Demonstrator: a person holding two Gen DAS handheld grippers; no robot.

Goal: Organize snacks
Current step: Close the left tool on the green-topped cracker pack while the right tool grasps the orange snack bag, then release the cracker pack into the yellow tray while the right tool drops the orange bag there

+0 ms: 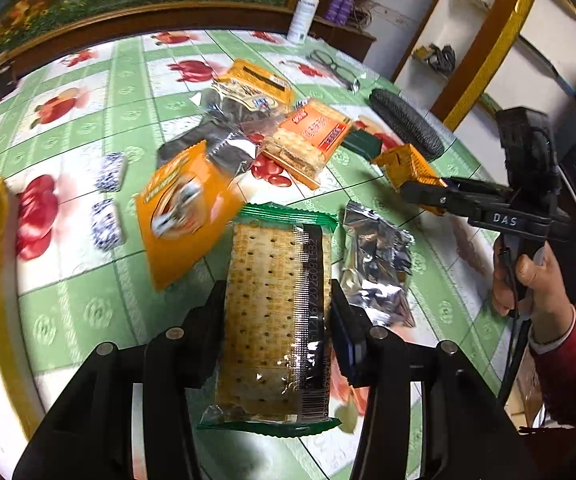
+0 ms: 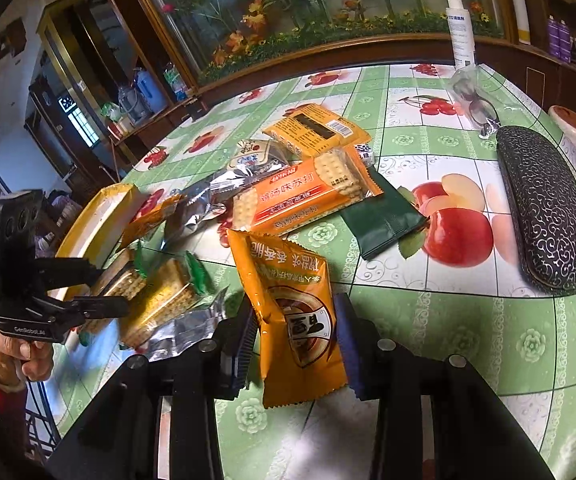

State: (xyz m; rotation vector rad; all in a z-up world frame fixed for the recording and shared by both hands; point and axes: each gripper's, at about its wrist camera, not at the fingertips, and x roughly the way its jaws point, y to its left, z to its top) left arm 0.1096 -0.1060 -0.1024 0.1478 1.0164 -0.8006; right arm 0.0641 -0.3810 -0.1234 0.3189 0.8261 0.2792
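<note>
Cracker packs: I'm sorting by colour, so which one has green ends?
The cracker pack clamped in the left tool; its sealed ends are green. The other cracker pack, lying mid-table, has an orange wrapper.

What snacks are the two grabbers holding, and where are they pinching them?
The left gripper pinches the green-edged cracker pack across its long sides, near the middle. The right gripper pinches the orange snack packet across its lower half.

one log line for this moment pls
left gripper: shut on cracker pack | right gripper: shut on orange packet | both lifted off table
</note>
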